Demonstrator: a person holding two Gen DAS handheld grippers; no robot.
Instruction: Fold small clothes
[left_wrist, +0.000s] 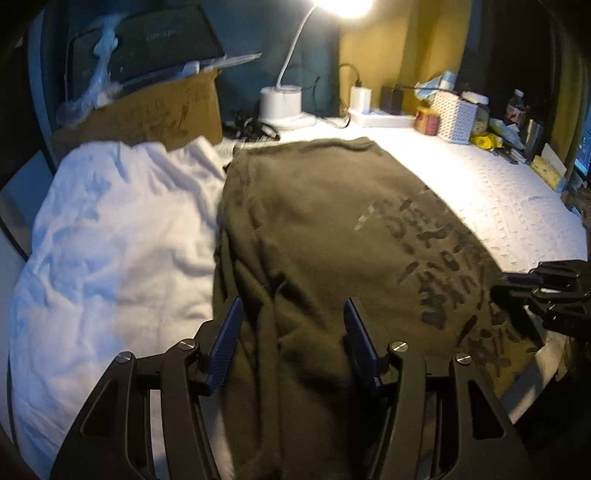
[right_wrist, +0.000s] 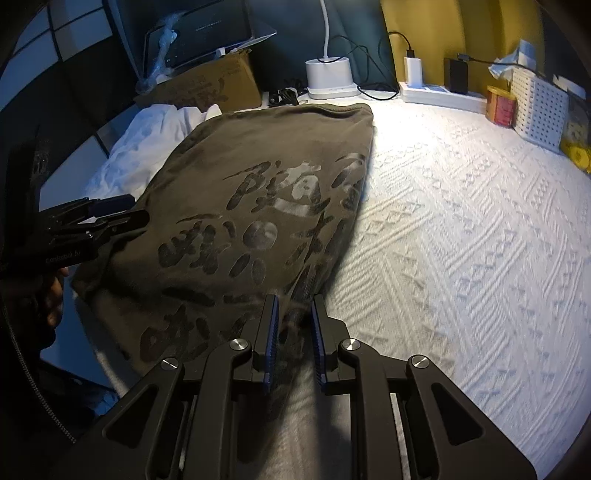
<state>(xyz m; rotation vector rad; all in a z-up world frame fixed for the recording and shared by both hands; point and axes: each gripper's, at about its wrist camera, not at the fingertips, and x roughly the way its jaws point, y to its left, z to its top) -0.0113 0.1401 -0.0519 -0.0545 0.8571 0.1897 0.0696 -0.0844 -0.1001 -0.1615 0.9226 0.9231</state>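
1. A white textured bedspread (right_wrist: 461, 240) covers a lamp-lit bed crowded at its far edge with a cardboard box (right_wrist: 218, 85), a white lamp base (right_wrist: 328, 74) and a perforated white basket (right_wrist: 535, 107).
2. An olive-brown printed T-shirt (right_wrist: 258, 177) lies part-folded at centre, beside a rumpled white garment (left_wrist: 110, 229) on its left.
3. The right gripper (right_wrist: 293, 325) pinches the shirt's near right edge, its jaws narrowed on a bunch of cloth.
4. The left gripper (left_wrist: 291, 339) hangs released over the shirt's near left part, fabric between its fingers but ungripped.
5. Risk: with only one corner caught, a lift would likely drag the shirt askew.
6. The thin pinch could slip, undoing the fold.
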